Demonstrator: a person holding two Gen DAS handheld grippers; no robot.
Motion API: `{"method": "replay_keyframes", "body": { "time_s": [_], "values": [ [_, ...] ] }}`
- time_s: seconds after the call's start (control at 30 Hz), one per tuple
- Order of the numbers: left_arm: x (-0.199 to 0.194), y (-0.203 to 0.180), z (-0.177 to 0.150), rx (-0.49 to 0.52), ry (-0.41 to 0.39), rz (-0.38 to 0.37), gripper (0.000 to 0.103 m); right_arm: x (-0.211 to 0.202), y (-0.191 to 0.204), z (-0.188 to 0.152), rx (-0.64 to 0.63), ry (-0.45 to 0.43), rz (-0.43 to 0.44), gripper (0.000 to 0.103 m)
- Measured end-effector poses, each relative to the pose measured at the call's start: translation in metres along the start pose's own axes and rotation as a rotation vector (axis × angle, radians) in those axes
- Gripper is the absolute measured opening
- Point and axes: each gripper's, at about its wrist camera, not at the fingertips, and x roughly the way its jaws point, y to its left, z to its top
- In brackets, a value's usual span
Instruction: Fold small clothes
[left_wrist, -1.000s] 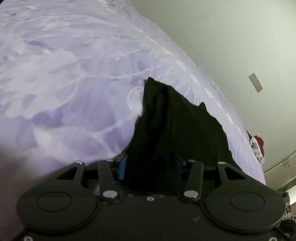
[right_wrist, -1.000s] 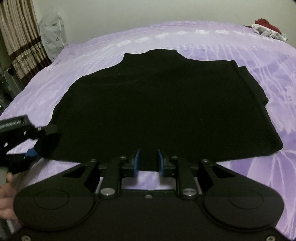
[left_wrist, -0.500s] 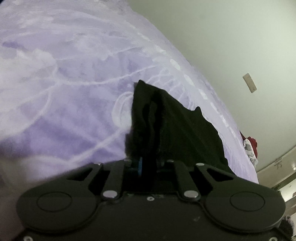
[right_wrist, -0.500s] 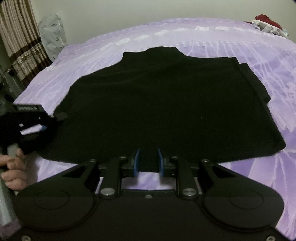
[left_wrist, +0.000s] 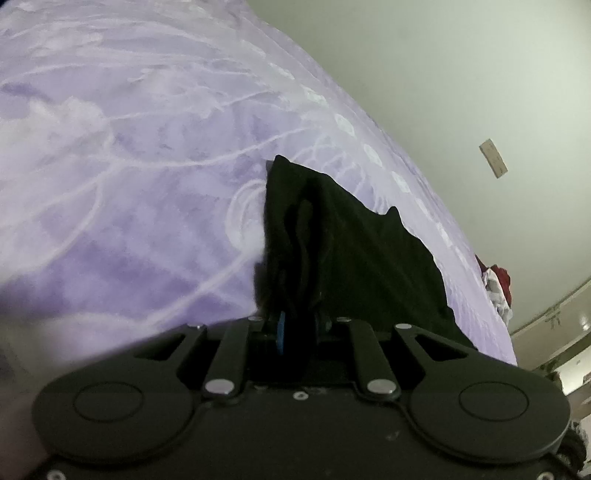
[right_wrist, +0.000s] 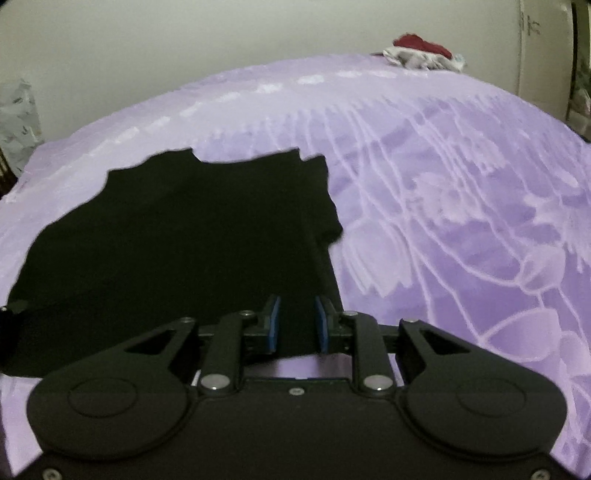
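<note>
In the left wrist view our left gripper (left_wrist: 295, 328) is pinching a bunched edge of the black knit garment (left_wrist: 332, 251), which rises from the lower middle of the frame toward the upper middle, its long axis running straight ahead of the jaws. In the right wrist view our right gripper (right_wrist: 295, 325) has its 2 blue pads (right_wrist: 274, 323) spread, with the garment's (right_wrist: 184, 240) near hem lying between them but not pressed; the cloth fills the middle left of that frame, spread mostly flat on the purple patterned bedspread (right_wrist: 461, 221). We judge the coming move turns on this: the right gripper sits at the garment's right-hand hem corner, the left at the opposite edge, so both ends are within reach. A red and white heap of clothes (right_wrist: 424, 51) lies at the upper right, well apart, and nothing blocks the fold.
</note>
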Motion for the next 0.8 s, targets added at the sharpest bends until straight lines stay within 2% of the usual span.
{"method": "replay_keyframes", "body": {
  "time_s": [0.5,0.6,0.8],
  "values": [
    [0.005,0.002,-0.002,-0.001,0.012,0.008,0.014,0.010,-0.003,-0.009,0.017,-0.013,0.010,0.013],
    [0.005,0.002,0.001,-0.038,0.021,0.003,0.010,0.010,-0.005,-0.009,0.023,-0.012,0.019,0.013],
    [0.003,-0.019,0.007,-0.021,0.020,0.003,0.007,0.009,-0.011,-0.007,0.054,-0.005,0.050,0.013]
  ]
}}
